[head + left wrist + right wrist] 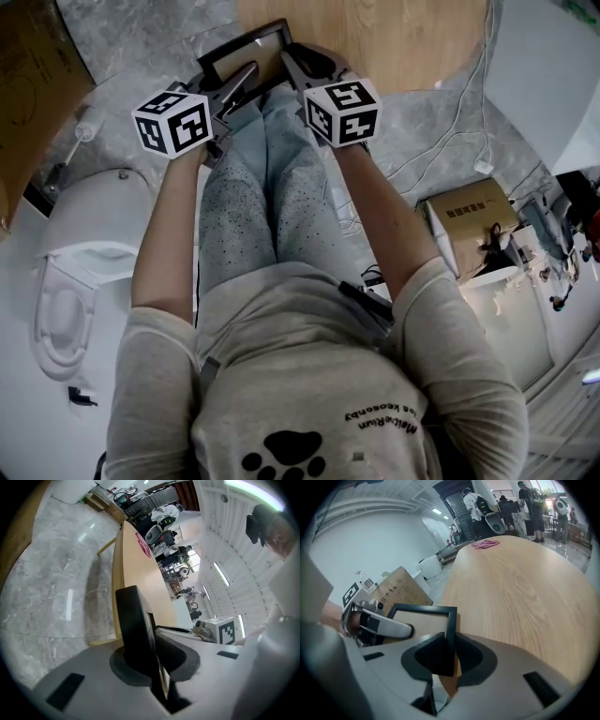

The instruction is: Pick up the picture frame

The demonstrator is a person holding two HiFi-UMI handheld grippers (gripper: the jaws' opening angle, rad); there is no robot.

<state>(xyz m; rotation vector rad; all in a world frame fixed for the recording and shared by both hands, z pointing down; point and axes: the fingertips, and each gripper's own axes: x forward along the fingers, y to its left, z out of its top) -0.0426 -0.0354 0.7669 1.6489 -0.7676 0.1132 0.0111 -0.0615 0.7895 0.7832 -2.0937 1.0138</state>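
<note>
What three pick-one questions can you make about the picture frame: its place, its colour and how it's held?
1. Where is the picture frame? A lying untouched; B gripped by the left hand-held gripper and the right hand-held gripper; C gripped by one hand-held gripper only.
2. What colour is its border? A black; B red; C white.
3. How are the right hand-held gripper's jaws? A wide open and empty; B closed on the frame's edge; C out of view.
Answers: 1 B, both gripper views show it between the jaws. 2 A, its border is black in every view. 3 B, the pads press its side.
</note>
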